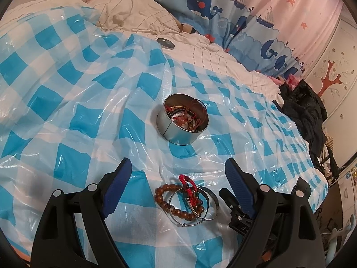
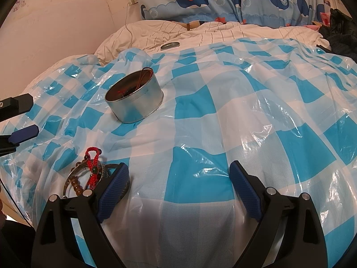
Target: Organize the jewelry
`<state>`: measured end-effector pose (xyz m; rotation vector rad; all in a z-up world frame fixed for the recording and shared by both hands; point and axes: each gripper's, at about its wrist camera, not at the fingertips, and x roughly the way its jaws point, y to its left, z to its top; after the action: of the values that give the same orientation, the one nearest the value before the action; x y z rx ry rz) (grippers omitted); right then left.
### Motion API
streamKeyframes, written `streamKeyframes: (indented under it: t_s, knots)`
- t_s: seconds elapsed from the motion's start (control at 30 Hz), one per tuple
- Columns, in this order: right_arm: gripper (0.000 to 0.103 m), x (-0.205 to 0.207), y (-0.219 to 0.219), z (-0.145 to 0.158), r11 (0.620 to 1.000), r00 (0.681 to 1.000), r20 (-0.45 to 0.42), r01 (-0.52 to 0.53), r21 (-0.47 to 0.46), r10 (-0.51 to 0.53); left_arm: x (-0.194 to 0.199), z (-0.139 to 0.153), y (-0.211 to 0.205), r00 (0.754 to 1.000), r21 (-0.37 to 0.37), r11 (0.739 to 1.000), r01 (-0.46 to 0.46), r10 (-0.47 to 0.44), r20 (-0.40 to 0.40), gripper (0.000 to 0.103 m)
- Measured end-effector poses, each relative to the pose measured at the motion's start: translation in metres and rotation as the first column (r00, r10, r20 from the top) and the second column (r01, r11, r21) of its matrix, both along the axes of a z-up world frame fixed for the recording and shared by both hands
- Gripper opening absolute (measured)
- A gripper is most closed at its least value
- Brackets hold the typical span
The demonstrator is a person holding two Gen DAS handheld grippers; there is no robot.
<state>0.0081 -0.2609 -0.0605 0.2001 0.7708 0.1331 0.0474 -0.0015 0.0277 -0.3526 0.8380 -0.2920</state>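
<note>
A round metal tin (image 1: 183, 120) stands open on the blue-checked plastic sheet (image 1: 78, 111), with red cords and beads inside; it also shows in the right wrist view (image 2: 133, 101). A pile of jewelry lies in front of it: a brown bead bracelet (image 1: 166, 201), silver bangles (image 1: 200, 210) and a red braided cord (image 1: 188, 184). My left gripper (image 1: 178, 169) is open, its jaws either side of the pile, just above it. My right gripper (image 2: 179, 172) is open and empty over bare sheet, with the pile (image 2: 89, 174) beside its left finger.
The tin's lid (image 1: 166, 42) lies on the white quilt (image 1: 138, 20) behind the sheet. Whale-print curtains (image 1: 223, 6) hang at the back. Dark clothes (image 1: 305, 107) are heaped at the bed's right edge. The left gripper's fingertips (image 2: 24, 131) show at the right view's left edge.
</note>
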Motion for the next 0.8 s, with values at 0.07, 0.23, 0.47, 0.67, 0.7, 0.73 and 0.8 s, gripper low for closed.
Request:
streamKeyframes:
  t_s: [0.07,0.23,0.47,0.67,0.7,0.73,0.8]
  knots:
    - [0.088,0.0001,0.0008,0.0,1.0,1.0,0.0,0.0,0.001,0.0,-0.0001,-0.0005,-0.0007,1.0,0.003,1.0,0.001,-0.001,0.0,0.081]
    - [0.088,0.0,-0.0002,-0.0002,1.0,1.0,0.0,0.0,0.001,0.0,-0.0004,-0.0018,-0.0036,1.0,0.016,1.0,0.009,-0.009,0.0,0.081]
    - [0.088,0.0003,0.0024,-0.0002,1.0,1.0,0.0,-0.002,0.01,0.002,0.0016,-0.0026,-0.0039,1.0,0.027,1.0,0.013,-0.012,-0.004,0.081]
    - [0.089,-0.0004,0.004,0.0002,0.999,1.0,0.001,-0.002,0.033,0.002,0.0043,-0.0042,-0.0056,1.0,0.045,0.999,0.019,-0.018,-0.01,0.081]
    - [0.089,0.0,0.0026,0.0002,0.999,1.0,0.001,-0.002,0.036,0.002,0.0048,-0.0045,-0.0064,1.0,0.049,0.999,0.019,-0.019,-0.011,0.081]
    - [0.089,0.0006,0.0031,0.0003,0.999,1.0,0.001,-0.002,0.038,0.002,0.0052,-0.0047,-0.0068,1.0,0.052,0.998,0.02,-0.02,-0.013,0.081]
    - [0.089,0.0014,0.0018,0.0001,0.999,1.0,0.001,-0.001,0.048,0.001,0.0059,-0.0055,-0.0081,1.0,0.058,0.998,0.023,-0.022,-0.017,0.081]
